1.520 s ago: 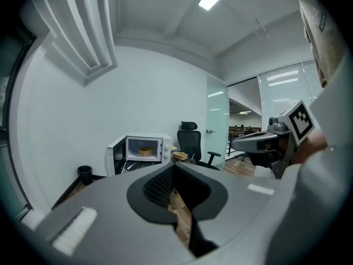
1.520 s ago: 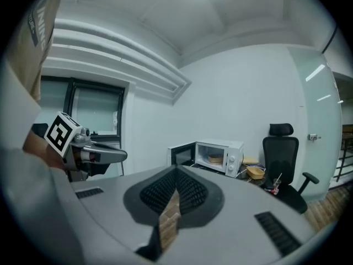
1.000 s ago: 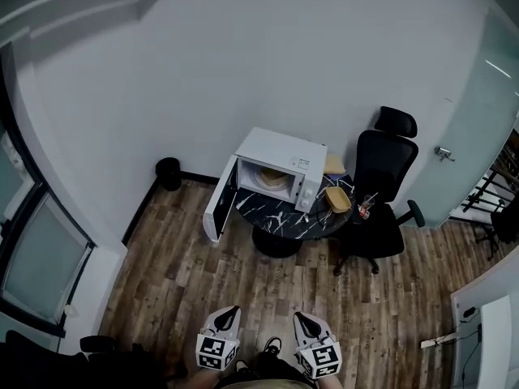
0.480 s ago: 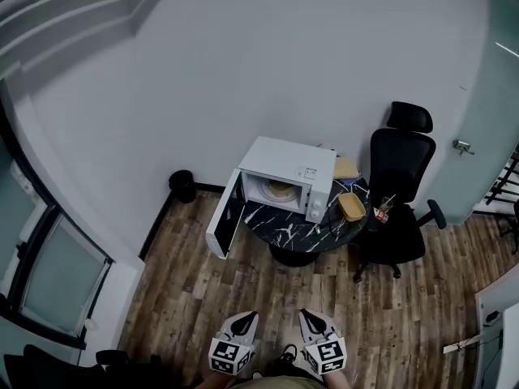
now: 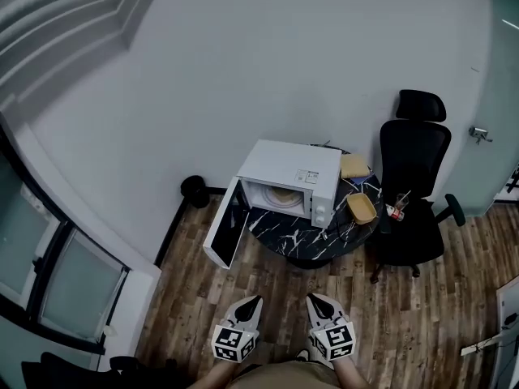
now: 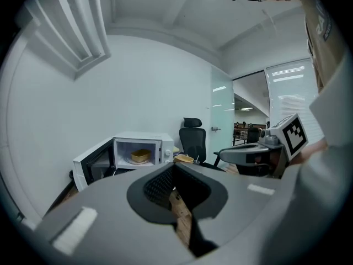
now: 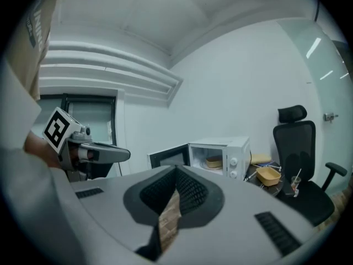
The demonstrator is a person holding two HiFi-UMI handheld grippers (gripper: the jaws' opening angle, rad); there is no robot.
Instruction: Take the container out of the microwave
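Yellow plastic, as far as so small a view lets me judge, makes up the container (image 6: 140, 155). It sits inside the microwave (image 5: 292, 168), well ahead of both tongs. The microwave's door (image 5: 225, 232) hangs wide open on the left, so nothing bars the way in. Both the left tongs (image 5: 254, 300) and the right tongs (image 5: 312, 297) are pressed together with nothing between them. They are held side by side over the wooden floor (image 5: 203, 298), well short of the dark marbled desk (image 5: 300, 237) that carries the microwave. I judge the step in hand to be the approach. The next move calls for closing in on the desk, spreading one pair of tongs, lining it up with the opening and taking the container by its rim.
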